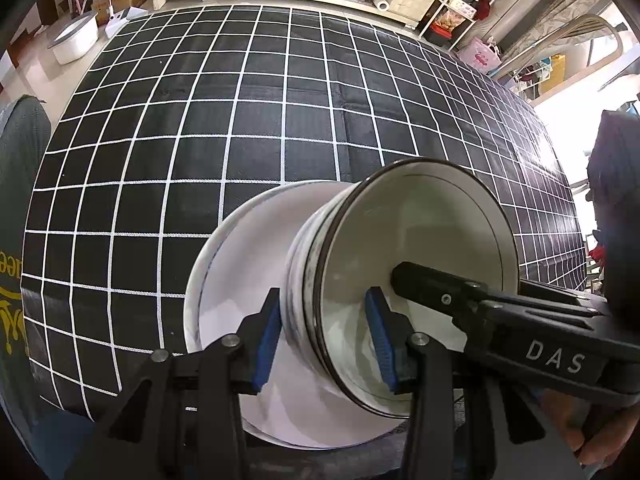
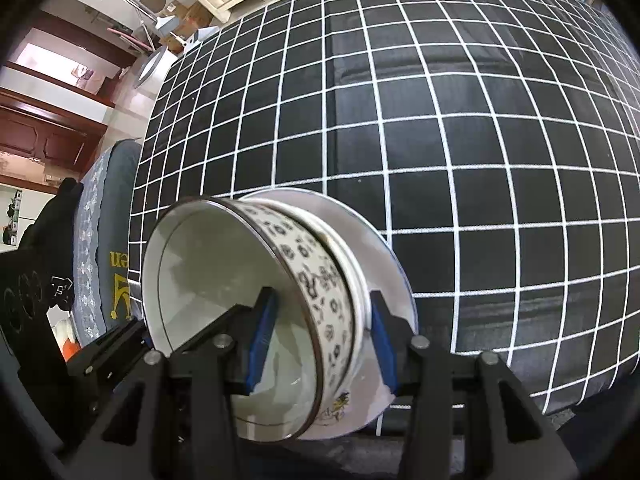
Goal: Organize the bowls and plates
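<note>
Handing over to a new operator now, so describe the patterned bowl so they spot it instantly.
Start at the black tablecloth with its white grid; at its near edge sits a plain white plate. On it are stacked bowls, and the top bowl alone has a dark rim and black floral print outside.

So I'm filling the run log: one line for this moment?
left gripper: straddles bowl wall | right gripper: straddles same wall opposite | bowl stack on plate | checked cloth

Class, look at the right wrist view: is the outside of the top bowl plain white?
No. The top bowl carries a dark flower-like pattern around its outer wall.
</note>
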`<state>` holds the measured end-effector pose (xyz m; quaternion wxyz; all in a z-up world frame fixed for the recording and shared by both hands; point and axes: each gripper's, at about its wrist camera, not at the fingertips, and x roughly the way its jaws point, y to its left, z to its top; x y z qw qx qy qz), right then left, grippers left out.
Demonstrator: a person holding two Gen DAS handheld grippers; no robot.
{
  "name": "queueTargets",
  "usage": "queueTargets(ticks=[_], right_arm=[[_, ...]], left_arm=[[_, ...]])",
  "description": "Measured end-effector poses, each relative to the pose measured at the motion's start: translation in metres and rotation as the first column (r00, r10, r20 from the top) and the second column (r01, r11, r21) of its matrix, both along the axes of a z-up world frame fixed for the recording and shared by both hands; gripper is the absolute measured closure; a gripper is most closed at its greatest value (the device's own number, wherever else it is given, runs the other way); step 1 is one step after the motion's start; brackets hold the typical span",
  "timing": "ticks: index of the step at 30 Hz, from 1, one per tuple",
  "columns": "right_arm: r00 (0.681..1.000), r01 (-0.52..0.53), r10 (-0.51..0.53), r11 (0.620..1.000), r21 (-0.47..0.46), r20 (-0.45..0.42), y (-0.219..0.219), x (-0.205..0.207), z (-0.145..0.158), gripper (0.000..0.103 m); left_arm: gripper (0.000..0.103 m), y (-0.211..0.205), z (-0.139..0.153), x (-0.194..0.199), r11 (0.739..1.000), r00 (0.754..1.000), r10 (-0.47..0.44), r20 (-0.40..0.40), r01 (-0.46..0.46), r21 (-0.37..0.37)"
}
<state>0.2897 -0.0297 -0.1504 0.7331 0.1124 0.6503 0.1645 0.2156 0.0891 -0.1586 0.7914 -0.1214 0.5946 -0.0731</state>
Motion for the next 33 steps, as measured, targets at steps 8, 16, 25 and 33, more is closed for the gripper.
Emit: queueTargets(ticks=[8,16,25,33], right_arm=[[1.0,-0.018,0.018,1.0,0.014,0.018,-0.001,0.001,0.0,0.053],[0.996,-0.014,0.018,0.999,-0.045,0.086,-0.007,-0.004,0.008,0.043],[0.983,-0.012,0.019,0.999,-0.037,0.184,-0.017,-0.016,0.03,0.041],[0.953,-0.007,0.012,1.0,-0.016,0.301,-0.026,-0.036,0.06,0.041]], left_arm=[[0.063,0.0,0.0,-0.003,1.0,1.0,0.012,0.009,-0.012,0.001],[0.057,-0.007,0.014,-0.01,0.999,0.998,0.007,0.068,-0.011,0.05],[0.057,-0.012,0.051,-0.034,0.985,0.973,0.046,0.225,-0.082,0.152],[0.055,-0.017,0.09,-0.057,0.977,0.945,0.05,0.323,-0.114,0.182]])
